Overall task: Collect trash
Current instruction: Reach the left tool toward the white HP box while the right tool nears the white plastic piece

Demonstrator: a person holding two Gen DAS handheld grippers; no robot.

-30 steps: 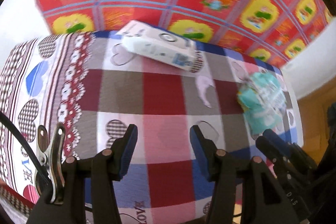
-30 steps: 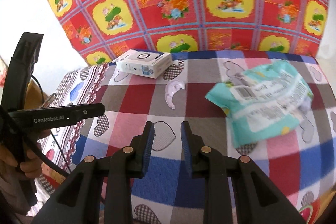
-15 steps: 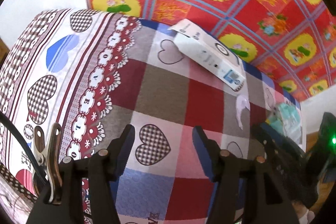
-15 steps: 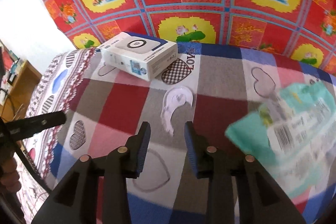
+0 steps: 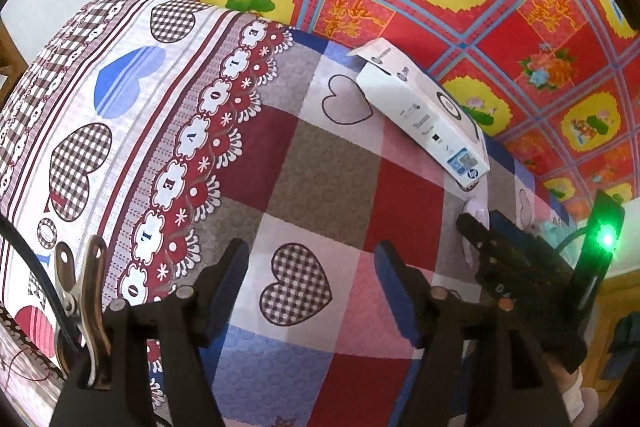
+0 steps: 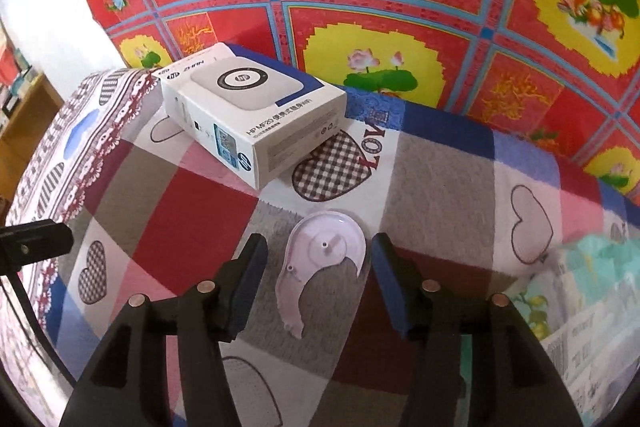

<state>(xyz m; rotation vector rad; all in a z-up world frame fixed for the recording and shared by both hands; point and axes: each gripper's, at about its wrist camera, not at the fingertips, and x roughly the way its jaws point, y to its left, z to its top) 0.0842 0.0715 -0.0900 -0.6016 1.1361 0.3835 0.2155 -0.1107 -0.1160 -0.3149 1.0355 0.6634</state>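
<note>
The white plastic piece [image 6: 320,267], a flat teardrop-shaped shell with a rounded head and a curved tail, lies on the checked cloth [image 6: 440,179] of the counter, directly between the two fingers of your right gripper [image 6: 320,275]. Its long axis runs from the round head, farthest from you in the right wrist view, to the thin tail, which points back toward you and a little to the left; the open, hollow side with its small pegs faces up. The jaws of that gripper have just been opening and now stand moderately wide, with the piece between them but no pad touching it. To take it well, come straight down so the pads straddle the round head across its short width, where the rim gives you two near-parallel edges; I judge the tail too thin and too curved to pinch reliably. Because the shell is shallow and the cloth looks soft, press the tips slightly into the fabric before closing, or the pads may ride over the rim. Just beyond it sits the white printer box [image 6: 256,115], lying flat and angled, near but not touching the piece, so keep your far finger clear of its corner. The crumpled teal wrapper [image 6: 592,291] rests at the right edge. Your left gripper [image 5: 312,287] hovers over bare cloth to the left, jaws also just opened wide, with nothing between them.
</note>
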